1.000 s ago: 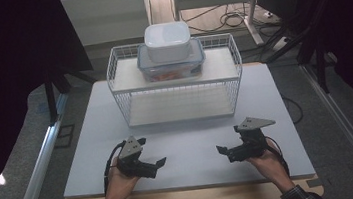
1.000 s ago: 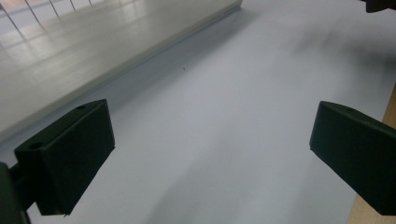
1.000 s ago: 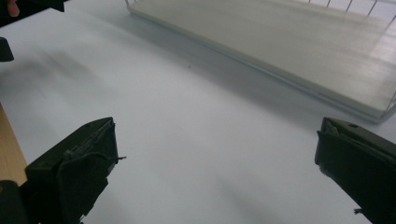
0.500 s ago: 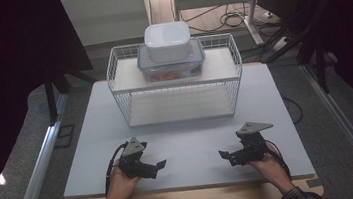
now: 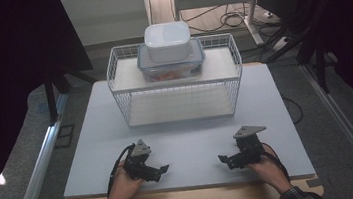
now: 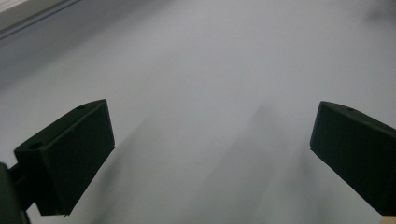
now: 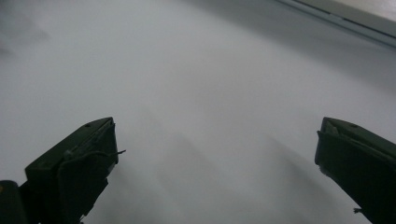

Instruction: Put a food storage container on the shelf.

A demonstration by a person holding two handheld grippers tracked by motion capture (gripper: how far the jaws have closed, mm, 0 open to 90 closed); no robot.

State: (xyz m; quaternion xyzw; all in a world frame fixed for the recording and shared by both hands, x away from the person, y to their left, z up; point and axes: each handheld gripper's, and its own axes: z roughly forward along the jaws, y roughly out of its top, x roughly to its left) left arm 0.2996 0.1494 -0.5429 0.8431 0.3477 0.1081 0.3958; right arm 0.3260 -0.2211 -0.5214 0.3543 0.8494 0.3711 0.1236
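A white wire rack (image 5: 175, 82) with two shelves stands at the back of the pale grey table top (image 5: 184, 144). On its upper shelf rests a clear food container with a blue-rimmed lid (image 5: 171, 65), and a white lidded box (image 5: 168, 41) is stacked on that. My left gripper (image 5: 162, 172) lies low over the table near the front left, jaws wide apart and pointing inward. My right gripper (image 5: 225, 161) mirrors it at the front right, also open. In the left gripper view my left gripper (image 6: 210, 154) has bare table between its jaws; so does my right gripper (image 7: 215, 172) in the right gripper view.
The rack's lower shelf (image 5: 180, 106) holds nothing. A wooden strip (image 5: 191, 198) runs along the table's near edge. Metal rails (image 5: 36, 171) flank the table on the floor, and cables (image 5: 228, 20) lie behind the rack.
Both grippers have slid a little toward the table's near edge and lower onto it. Their jaws stay open.
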